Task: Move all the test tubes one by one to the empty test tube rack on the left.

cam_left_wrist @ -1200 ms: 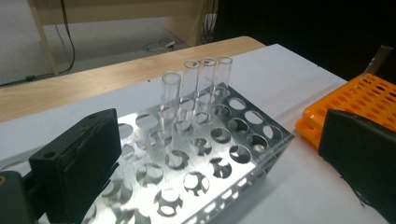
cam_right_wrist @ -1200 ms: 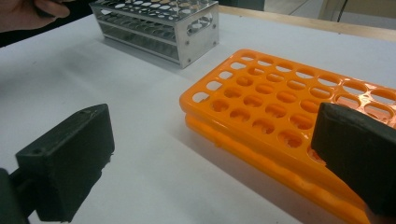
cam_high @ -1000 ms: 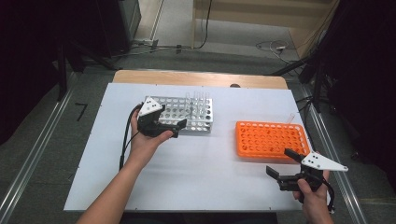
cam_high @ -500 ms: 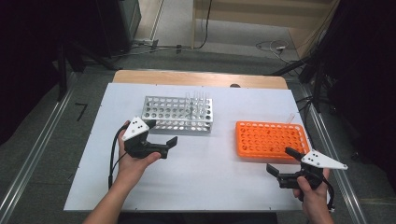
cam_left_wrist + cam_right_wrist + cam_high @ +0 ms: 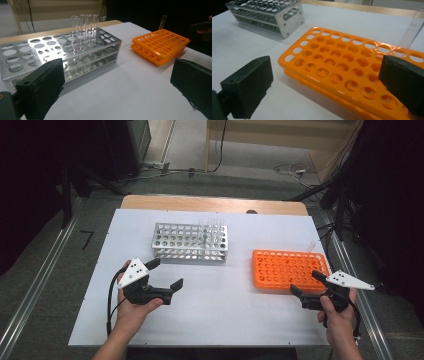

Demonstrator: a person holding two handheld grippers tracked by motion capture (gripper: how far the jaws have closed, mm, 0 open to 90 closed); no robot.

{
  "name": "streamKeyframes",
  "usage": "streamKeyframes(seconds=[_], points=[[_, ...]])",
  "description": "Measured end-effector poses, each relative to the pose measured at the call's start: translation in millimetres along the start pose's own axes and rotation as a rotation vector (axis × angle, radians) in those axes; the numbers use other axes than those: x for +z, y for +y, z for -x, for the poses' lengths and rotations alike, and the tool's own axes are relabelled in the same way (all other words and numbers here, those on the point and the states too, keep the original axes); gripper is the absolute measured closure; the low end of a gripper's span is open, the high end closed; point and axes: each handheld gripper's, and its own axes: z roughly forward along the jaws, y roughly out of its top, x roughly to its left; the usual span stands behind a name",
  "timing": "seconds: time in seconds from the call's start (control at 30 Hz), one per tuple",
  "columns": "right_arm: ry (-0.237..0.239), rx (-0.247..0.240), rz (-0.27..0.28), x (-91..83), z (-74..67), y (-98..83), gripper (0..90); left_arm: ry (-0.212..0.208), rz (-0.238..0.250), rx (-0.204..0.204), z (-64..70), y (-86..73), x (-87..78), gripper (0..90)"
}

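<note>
Overhead view — gripper views low, close.

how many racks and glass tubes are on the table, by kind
metal rack: 1
orange rack: 1
glass tubes standing in the metal rack: 4
glass tube in the orange rack: 1
total: 7

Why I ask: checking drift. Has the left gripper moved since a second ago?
Yes. The left gripper has pulled back from the metal rack toward the table's near edge.
</note>
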Motion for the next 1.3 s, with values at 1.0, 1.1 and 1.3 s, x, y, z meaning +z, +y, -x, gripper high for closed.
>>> streamKeyframes(seconds=[1.0, 1.1, 1.3], points=[[-0.242, 0.168, -0.072, 60.4, 72.2, 32.9, 39.0, 0.007, -0.008, -0.013, -4.3, -5.1, 1.1, 0.0], [-0.257, 0.182, -0.103, 66.4, 76.3, 32.1, 43.2, 0.002, -0.012, -0.014, -4.3, -5.4, 1.6, 0.0], [-0.274, 0.185, -0.132, 71.5, 77.4, 34.3, 54.3, 0.0, -0.018, -0.01, -3.7, -5.6, 2.3, 0.0]])
